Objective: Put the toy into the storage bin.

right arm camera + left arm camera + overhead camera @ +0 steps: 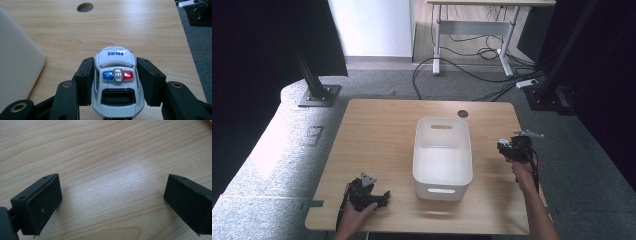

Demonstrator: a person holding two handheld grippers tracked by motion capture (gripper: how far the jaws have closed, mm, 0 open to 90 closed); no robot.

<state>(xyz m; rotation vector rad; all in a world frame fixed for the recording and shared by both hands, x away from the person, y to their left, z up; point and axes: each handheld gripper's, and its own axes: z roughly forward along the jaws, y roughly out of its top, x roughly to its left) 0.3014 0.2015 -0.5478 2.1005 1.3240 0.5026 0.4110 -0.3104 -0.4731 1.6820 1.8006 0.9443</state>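
A white toy police car (pixel 116 80) with a blue and red light bar sits between the jaws of my right gripper (pixel 115 80), whose pads press on both its sides. In the high view the right gripper (pixel 515 147) is held near the table's right edge, to the right of the white bin (pixel 442 156), with the car too small to make out there. My left gripper (pixel 112 202) stands open over bare wood, nothing between its fingers (pixel 41 202). From above, the left gripper (pixel 368 195) rests on the table at the front left.
The white bin's rounded corner (pixel 17 62) shows at the left of the right gripper view. A round cable hole (pixel 85 7) lies in the tabletop behind it. The wooden table (pixel 377 135) stands on grey carpet, with cables and another desk's legs behind.
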